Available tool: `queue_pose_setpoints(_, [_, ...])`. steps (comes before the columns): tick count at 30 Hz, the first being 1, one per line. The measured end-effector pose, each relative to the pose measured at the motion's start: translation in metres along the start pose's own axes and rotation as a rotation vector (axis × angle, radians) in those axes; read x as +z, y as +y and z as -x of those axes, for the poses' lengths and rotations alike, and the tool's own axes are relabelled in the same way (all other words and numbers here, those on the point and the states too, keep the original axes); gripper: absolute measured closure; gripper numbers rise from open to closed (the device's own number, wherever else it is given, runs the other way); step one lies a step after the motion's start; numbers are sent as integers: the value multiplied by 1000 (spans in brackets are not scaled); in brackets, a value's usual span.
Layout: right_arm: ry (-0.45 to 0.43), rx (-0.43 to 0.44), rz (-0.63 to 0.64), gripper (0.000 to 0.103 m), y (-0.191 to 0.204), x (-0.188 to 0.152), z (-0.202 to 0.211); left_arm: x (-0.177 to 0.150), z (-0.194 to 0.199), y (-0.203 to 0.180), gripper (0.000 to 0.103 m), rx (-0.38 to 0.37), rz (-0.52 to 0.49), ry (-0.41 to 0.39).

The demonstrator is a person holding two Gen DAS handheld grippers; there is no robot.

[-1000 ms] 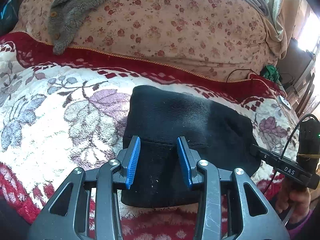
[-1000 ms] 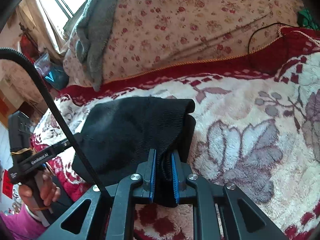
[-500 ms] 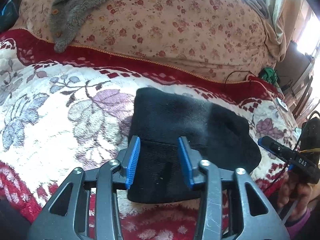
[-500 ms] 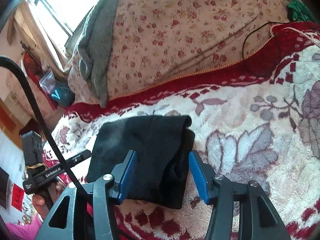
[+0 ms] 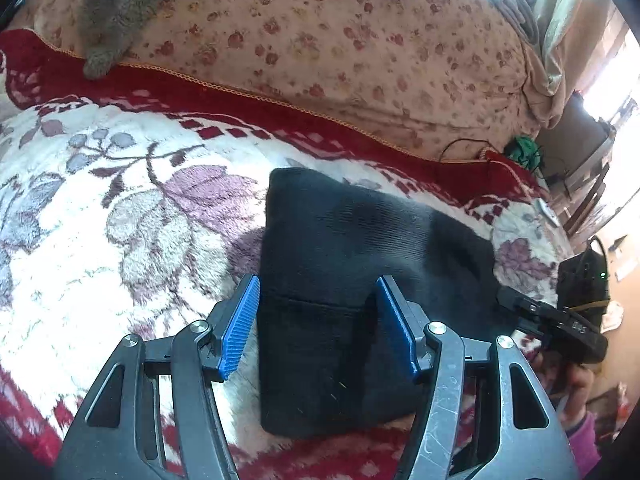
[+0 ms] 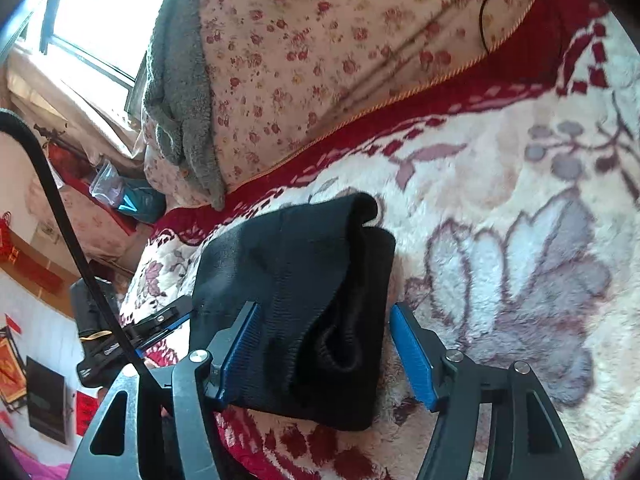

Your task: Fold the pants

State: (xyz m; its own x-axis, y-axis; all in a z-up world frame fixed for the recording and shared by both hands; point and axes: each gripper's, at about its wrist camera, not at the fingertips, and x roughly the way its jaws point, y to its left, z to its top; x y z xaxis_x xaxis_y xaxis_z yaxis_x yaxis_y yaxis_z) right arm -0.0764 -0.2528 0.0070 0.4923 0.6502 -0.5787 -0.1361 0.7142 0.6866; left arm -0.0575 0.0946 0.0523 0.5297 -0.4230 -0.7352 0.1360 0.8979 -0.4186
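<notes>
The black pants [image 5: 352,264] lie folded into a thick rectangle on the flowered blanket [image 5: 120,216]. My left gripper [image 5: 320,312] hovers over their near edge, its jaws opening, blue pads apart and off the cloth. In the right wrist view the same pants [image 6: 304,280] show their stacked folds at the right end. My right gripper [image 6: 324,340] straddles that end, its jaws opening too; the left pad sits against the fabric without squeezing and the right pad stands off. The other gripper [image 6: 132,332] shows at the pants' far side.
A flowered quilt [image 5: 320,40] is piled behind the blanket with a grey fleece garment [image 5: 128,8] draped over it. A black cable [image 5: 464,148] lies near the red border. A person's hand [image 5: 576,380] holds the right gripper's handle. Furniture and a window stand beyond the bed.
The right gripper let go of the pants' folded end and spread wide. The left jaws widened as well. Both grippers drew back a little, and the pants stay folded on the blanket.
</notes>
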Motion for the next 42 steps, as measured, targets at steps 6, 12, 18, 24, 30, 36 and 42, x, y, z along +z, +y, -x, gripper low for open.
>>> queue_pose_setpoints(6, [60, 53, 3, 33, -2, -4, -23, 4, -28, 13, 30, -84, 54, 73])
queue_pose_setpoints(12, [39, 80, 5, 36, -2, -4, -35, 7, -44, 15, 23, -140, 82, 82])
queue_pose_setpoints(18, [2, 74, 44, 61, 6, -6, -31, 3, -40, 2, 50, -90, 14, 53])
queue_pose_setpoints(24, [-27, 85, 91, 66, 33, -3, -17, 7, -16, 4, 70, -106, 38, 26])
queue_pose_setpoints(30, [-32, 126, 157, 67, 73, 1, -19, 16, 23, 20, 71, -76, 51, -26])
queue_pose_setpoints(36, [-14, 183, 166, 67, 113, 3, -48, 27, 68, 54, 71, 1, 65, -89])
queue_pose_setpoints(42, [46, 213, 205, 67, 162, -1, -96, 33, 101, 102, 71, 74, 115, -123])
